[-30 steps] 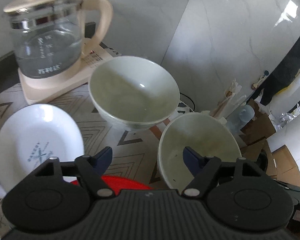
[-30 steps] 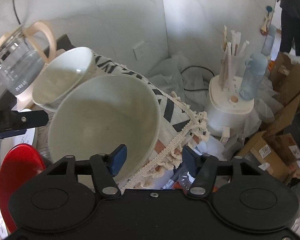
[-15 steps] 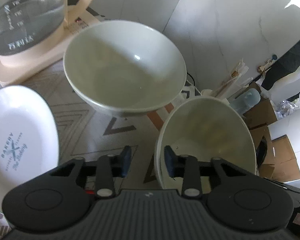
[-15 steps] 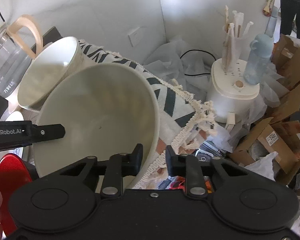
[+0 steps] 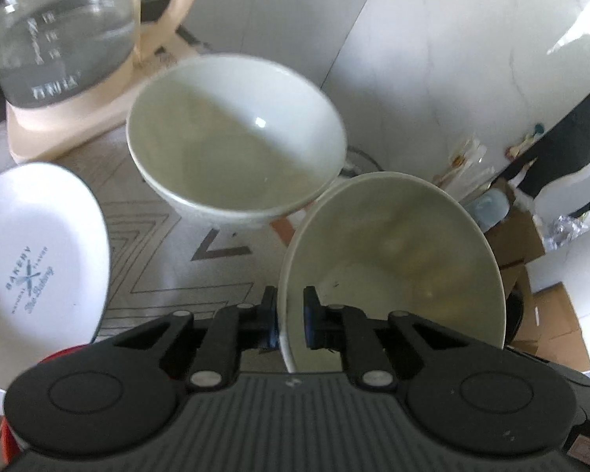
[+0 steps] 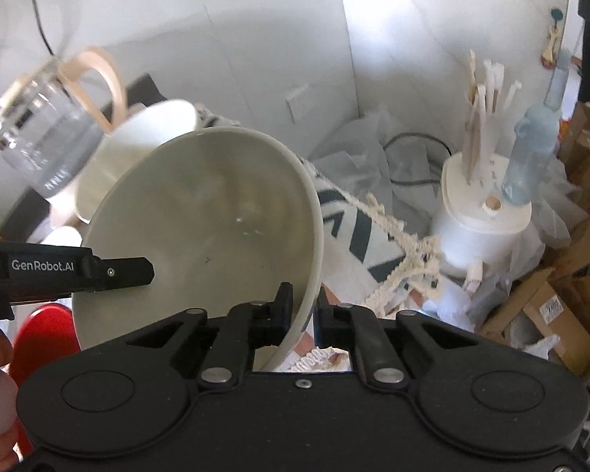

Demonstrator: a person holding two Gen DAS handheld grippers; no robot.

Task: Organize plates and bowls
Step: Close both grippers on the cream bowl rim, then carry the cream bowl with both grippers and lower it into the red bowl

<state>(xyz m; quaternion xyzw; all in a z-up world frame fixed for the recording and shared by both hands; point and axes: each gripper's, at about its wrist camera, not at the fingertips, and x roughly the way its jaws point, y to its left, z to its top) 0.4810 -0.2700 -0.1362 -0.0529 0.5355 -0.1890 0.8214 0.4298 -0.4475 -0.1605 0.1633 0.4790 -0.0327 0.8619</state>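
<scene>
Left gripper [image 5: 289, 324], left wrist view: we record it clenched on the near rim of the cream bowl [image 5: 397, 259], one finger outside the wall and one inside; half a second ago its jaws stood apart with the rim between them, and a second ago they were wide. Same view, further items: a second bowl [image 5: 236, 137], empty and upright, just behind and left of the held one, its rim very near or touching it, we cannot tell which; a white printed plate [image 5: 39, 251] at the left edge; a glass kettle [image 5: 55, 27] on its beige base behind; all on the patterned table [image 5: 185, 259]. Right gripper [image 6: 305, 310], right wrist view: likewise grasping the cream bowl [image 6: 212, 228], at the opposite rim, where half a second ago the jaws had a gap around the wall. The bowl sits tilted toward this camera, and the second bowl [image 6: 145, 145] shows behind it beside the kettle [image 6: 47, 137]. A red plate [image 6: 45, 338] lies low at the left, and the other gripper's finger crosses the bowl's left side. Our reading: both grasps are newly completed, so the bowl is secured by two hands and looks ready to be lifted and nested into the second bowl. Risk noted: the rims are close, so a careless lift could knock them together.
</scene>
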